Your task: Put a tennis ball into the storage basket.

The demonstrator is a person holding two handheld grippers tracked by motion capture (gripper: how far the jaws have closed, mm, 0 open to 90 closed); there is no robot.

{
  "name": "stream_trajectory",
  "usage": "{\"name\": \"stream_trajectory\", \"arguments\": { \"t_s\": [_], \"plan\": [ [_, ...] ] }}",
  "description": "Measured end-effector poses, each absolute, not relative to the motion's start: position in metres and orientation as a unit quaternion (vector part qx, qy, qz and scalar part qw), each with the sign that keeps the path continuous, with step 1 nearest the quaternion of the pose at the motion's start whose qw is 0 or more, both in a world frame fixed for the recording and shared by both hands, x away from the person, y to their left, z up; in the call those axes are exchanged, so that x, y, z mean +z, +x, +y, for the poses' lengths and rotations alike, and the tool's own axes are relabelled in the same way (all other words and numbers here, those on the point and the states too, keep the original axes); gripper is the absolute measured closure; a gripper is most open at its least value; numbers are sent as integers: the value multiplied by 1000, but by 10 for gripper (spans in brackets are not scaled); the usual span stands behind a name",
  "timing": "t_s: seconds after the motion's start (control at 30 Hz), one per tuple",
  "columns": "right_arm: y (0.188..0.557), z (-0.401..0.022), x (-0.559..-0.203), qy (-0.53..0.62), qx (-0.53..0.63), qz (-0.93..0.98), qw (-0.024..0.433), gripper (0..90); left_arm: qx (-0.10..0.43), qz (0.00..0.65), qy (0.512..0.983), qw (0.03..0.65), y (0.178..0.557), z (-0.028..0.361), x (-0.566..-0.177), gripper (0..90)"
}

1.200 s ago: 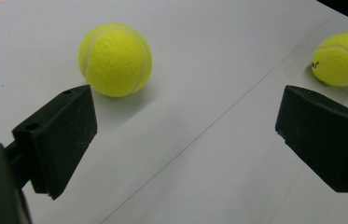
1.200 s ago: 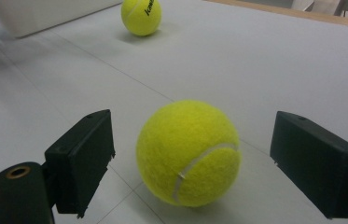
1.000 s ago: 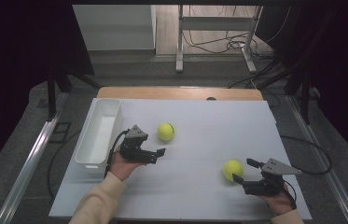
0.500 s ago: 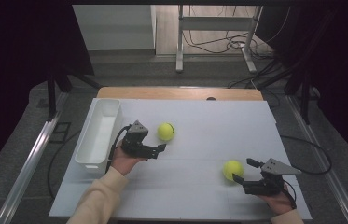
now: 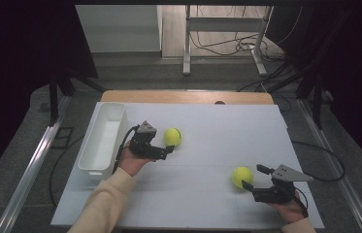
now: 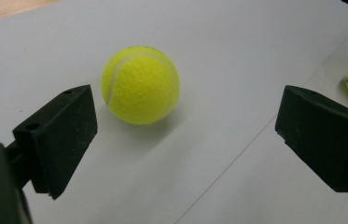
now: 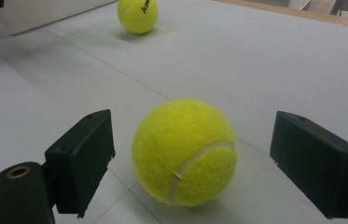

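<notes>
The desk has a flat white matte top with faint seam lines across it, and a strip of bare pale wood shows along its far edge. Around it the room is dim: grey floor, dark curtains at both sides, a metal frame leg and loose black cables on the floor at twelve o'clock.

A long white plastic bin sits along the desk's nine o'clock edge. Just beside it, the left claw is held low by a hand in a pale yellow sleeve. Its jaws are spread wide, and the fuzzy yellow-green tennis ball near the bin lies just ahead of them, nearer one jaw, touching neither in the left gripper view.

At about four o'clock on the desk, the right claw rests with its jaws spread wide. The second yellow-green tennis ball sits on the desk between them with a gap on each side, as the right gripper view shows. The two balls are well apart, each resting on the bare white surface.
</notes>
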State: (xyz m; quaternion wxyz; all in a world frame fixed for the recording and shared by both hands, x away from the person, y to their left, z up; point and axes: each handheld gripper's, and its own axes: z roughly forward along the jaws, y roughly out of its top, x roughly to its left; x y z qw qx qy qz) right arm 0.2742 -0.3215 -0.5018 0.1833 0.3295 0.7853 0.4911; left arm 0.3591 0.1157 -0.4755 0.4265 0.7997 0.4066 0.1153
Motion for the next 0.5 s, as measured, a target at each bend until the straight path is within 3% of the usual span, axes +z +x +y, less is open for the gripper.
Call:
{"name": "stream_trajectory", "arguments": {
  "t_s": [0.5],
  "plan": [
    [274,-321,-502,330,489,786,186,142,117,409,808,407,379,106,-482,63]
  ]
}}
